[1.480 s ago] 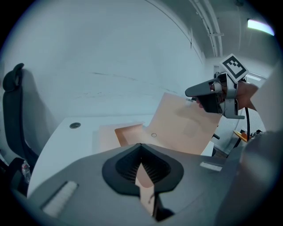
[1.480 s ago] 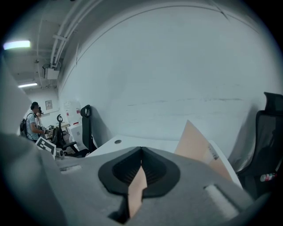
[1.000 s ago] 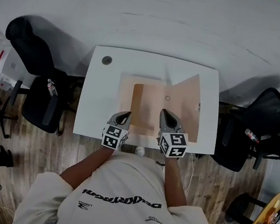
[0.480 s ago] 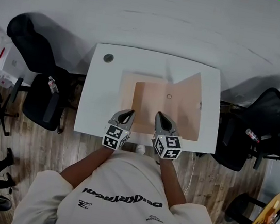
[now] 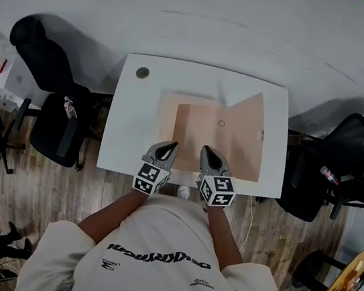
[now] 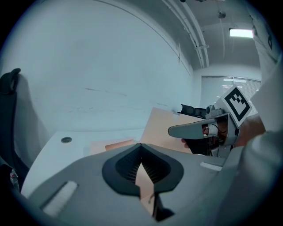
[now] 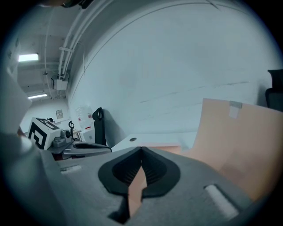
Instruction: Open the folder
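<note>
Right gripper (image 5: 206, 152) has been sliding in toward the left gripper (image 5: 169, 147), so they're now hovering close together over the near edge of the surface (image 5: 124, 146). Both sets of jaws are sitting pressed together and pinching nothing; that peach sliver is just the folder (image 5: 194, 133) showing underneath. It's lying flat, just ahead of and below both tips, with its fold seemingly running away from the person. Its cover (image 5: 245, 134) is already standing up off to the right, so I'm guessing the right one's nearer for laying it flat.
</note>
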`<action>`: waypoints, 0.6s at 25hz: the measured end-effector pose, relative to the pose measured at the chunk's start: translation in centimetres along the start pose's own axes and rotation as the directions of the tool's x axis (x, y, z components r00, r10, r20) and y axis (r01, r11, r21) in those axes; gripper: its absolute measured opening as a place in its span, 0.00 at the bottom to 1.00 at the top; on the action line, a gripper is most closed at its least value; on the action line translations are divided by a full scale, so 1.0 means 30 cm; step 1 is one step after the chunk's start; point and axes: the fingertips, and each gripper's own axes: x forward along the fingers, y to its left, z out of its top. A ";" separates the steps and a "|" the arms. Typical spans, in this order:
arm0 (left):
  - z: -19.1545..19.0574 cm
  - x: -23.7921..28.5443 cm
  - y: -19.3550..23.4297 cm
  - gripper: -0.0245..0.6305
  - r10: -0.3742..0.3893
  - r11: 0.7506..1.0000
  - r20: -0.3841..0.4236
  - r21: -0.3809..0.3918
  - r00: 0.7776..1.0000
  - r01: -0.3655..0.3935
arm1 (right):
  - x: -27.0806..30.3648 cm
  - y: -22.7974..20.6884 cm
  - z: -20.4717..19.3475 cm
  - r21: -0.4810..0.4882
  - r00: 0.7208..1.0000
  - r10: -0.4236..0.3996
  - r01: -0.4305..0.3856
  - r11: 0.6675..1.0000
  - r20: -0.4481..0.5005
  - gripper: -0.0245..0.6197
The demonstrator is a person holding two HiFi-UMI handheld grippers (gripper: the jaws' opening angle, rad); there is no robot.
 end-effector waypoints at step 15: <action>0.025 -0.003 0.012 0.04 0.007 1.000 0.041 0.000 0.999 -0.007 | -0.001 -0.035 -0.008 0.018 1.000 -0.011 0.011 1.000 -0.005 0.04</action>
